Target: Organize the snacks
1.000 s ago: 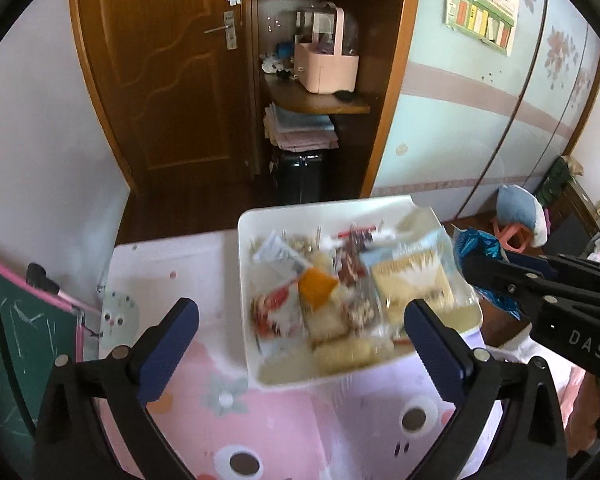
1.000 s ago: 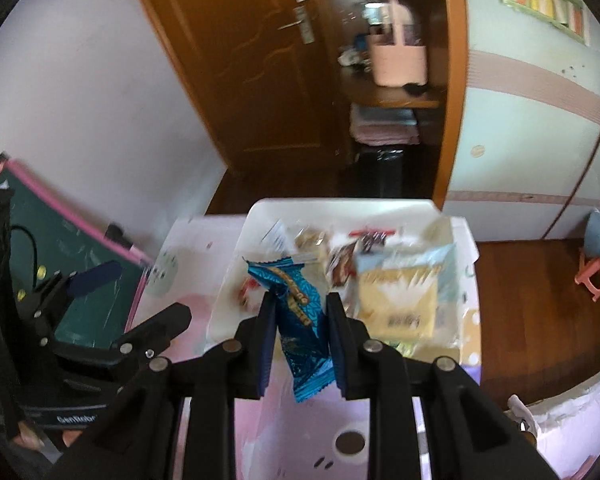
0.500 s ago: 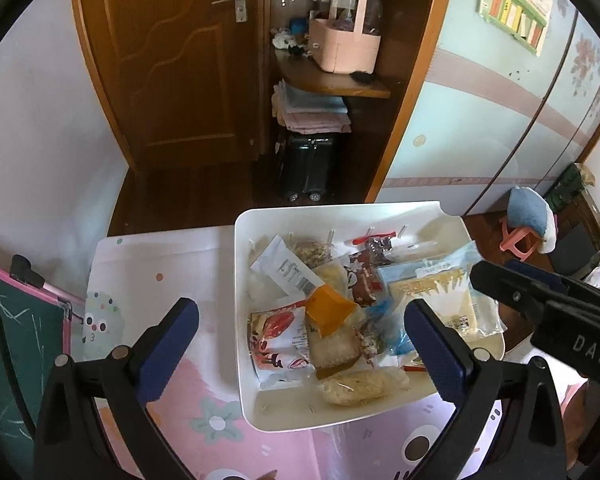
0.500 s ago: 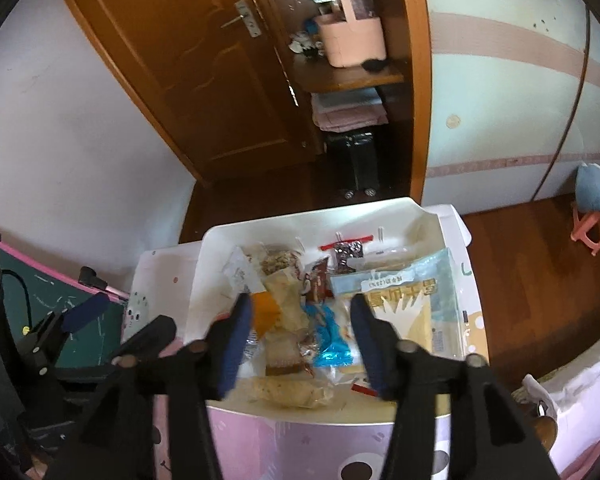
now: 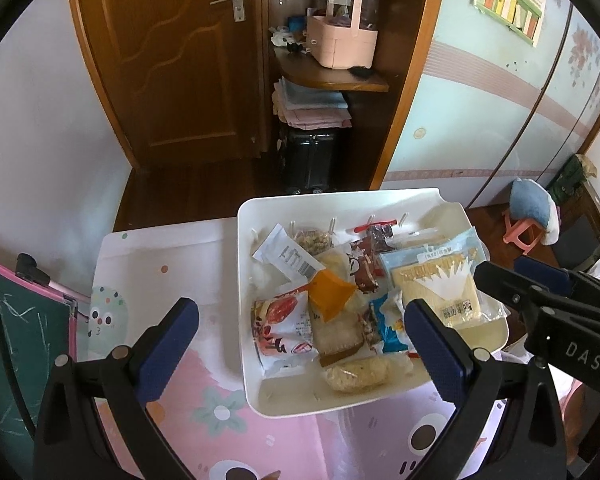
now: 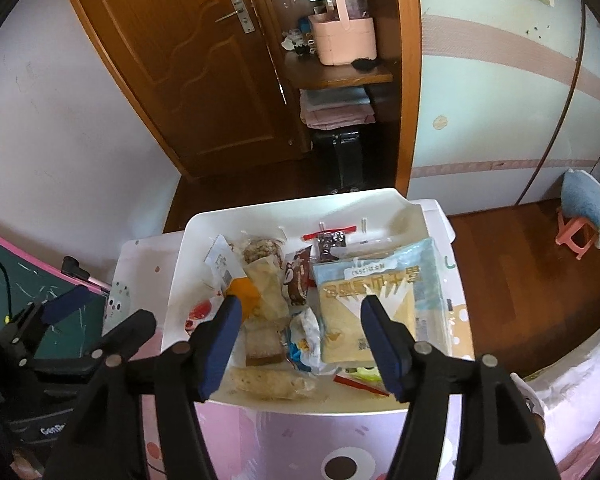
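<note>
A white bin [image 5: 244, 264] [image 6: 180, 280] full of several snack packets stands on the pink cartoon tablecloth [image 5: 180, 412]. A blue packet [image 5: 388, 320] [image 6: 304, 336] lies in the bin among a large pale-blue cracker bag [image 5: 436, 276] [image 6: 380, 292], a red-and-white packet [image 5: 280, 324] and an orange packet [image 5: 328, 292]. My left gripper [image 5: 300, 336] is open and empty above the bin's near left side. My right gripper [image 6: 300, 340] is open and empty above the bin's near edge; it also shows in the left wrist view [image 5: 540, 304].
A green chalkboard with a pink frame [image 5: 20, 320] stands at the table's left edge. Behind the table are a wooden door [image 5: 172, 60], a shelf with a pink basket [image 5: 340, 36] and a black suitcase [image 5: 308, 160]. A small pink stool [image 6: 580, 220] stands right.
My right gripper has opened and let go of the blue packet, which now lies in the bin. Both grippers have drawn back and up from the bin.
</note>
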`<move>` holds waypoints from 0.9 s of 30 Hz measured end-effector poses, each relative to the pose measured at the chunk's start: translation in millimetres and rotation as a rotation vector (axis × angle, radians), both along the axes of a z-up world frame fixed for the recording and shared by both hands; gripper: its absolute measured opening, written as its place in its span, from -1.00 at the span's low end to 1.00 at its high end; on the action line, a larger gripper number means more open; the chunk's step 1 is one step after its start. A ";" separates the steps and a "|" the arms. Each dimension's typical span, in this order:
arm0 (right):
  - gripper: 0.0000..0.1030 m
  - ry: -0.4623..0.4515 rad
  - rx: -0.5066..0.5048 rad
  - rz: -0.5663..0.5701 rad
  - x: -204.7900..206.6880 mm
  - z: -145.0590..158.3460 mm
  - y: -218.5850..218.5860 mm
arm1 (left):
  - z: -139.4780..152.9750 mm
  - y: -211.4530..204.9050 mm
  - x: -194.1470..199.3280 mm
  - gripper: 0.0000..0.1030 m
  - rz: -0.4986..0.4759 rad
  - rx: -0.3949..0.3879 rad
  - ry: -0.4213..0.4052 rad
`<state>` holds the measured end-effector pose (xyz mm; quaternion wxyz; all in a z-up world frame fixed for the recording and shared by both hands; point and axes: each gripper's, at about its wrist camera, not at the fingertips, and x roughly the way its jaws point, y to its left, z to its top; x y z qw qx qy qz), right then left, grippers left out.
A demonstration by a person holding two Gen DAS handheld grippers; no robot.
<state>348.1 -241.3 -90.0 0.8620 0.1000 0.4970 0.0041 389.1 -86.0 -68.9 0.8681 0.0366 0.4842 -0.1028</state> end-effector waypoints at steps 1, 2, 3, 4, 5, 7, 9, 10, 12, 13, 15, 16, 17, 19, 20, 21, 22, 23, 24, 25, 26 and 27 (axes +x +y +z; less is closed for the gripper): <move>0.21 0.000 -0.004 -0.001 -2.9 0.1 -0.2 | 0.4 0.5 -3.5 0.99 0.000 0.000 0.000; 0.21 0.001 -0.007 -0.002 -5.7 0.1 -0.2 | 0.9 1.1 -7.9 0.99 -0.001 0.002 0.000; 0.21 0.003 -0.014 -0.003 -9.7 -0.2 0.0 | 0.8 1.6 -11.9 0.99 -0.001 0.005 -0.001; 0.21 0.004 -0.018 -0.003 -12.4 -0.2 0.1 | 1.2 1.9 -15.7 0.99 -0.001 0.009 -0.002; 0.21 0.004 -0.025 -0.001 -18.2 -0.5 0.7 | 1.2 3.0 -20.5 0.99 -0.002 0.012 -0.002; 0.21 0.003 -0.036 0.002 -28.0 -0.2 2.5 | -0.1 6.1 -33.8 0.99 -0.002 0.015 0.004; 0.21 0.003 -0.044 0.004 -41.7 -0.3 4.1 | -1.1 9.1 -44.8 0.99 0.003 0.013 0.013; 0.21 0.005 -0.045 0.005 -48.7 -0.1 6.0 | -2.0 10.9 -52.7 0.99 0.007 0.012 0.020; 0.21 0.009 -0.041 0.007 -62.5 -0.7 7.9 | -3.0 13.4 -66.8 0.99 0.013 0.016 0.026; 0.21 0.011 -0.042 0.009 -67.5 -0.6 8.2 | -3.1 15.1 -76.2 0.99 0.014 0.021 0.026; 0.21 0.014 -0.049 0.014 -83.3 -0.4 10.5 | -2.7 17.7 -91.9 0.99 0.015 0.029 0.022; 0.21 0.014 -0.052 0.014 -88.8 -0.4 12.0 | -1.7 19.4 -103.3 0.99 0.017 0.034 0.017; 0.21 0.012 -0.053 0.017 -97.8 0.6 13.2 | -1.3 20.5 -109.0 0.99 0.018 0.036 0.015; 0.21 0.010 -0.046 0.019 -116.3 3.3 15.6 | 1.5 24.3 -128.5 0.99 0.022 0.036 0.017; 0.21 0.009 -0.043 0.020 -124.2 4.4 16.6 | 3.2 25.9 -134.5 0.99 0.026 0.034 0.019; 0.21 0.009 -0.040 0.022 -131.5 5.2 17.8 | 6.0 28.5 -146.2 0.99 0.032 0.026 0.022; 0.21 0.012 -0.040 0.026 -140.6 6.5 19.7 | 8.3 30.5 -155.2 0.99 0.036 0.023 0.022; 0.21 0.017 -0.039 0.033 -151.1 7.9 22.4 | 10.7 32.3 -164.1 0.99 0.040 0.023 0.024; 0.21 0.020 -0.037 0.039 -157.9 9.2 24.3 | 13.3 33.6 -173.2 0.99 0.043 0.024 0.027; 0.21 0.022 -0.035 0.043 -169.8 11.5 26.5 | 16.6 34.9 -181.7 0.99 0.045 0.027 0.025; 0.21 0.022 -0.031 0.043 -177.0 13.8 27.7 | 19.2 35.8 -188.7 0.99 0.048 0.028 0.020; 0.21 0.021 -0.026 0.045 -184.0 16.4 28.9 | 24.7 37.9 -200.6 0.99 0.057 0.029 0.012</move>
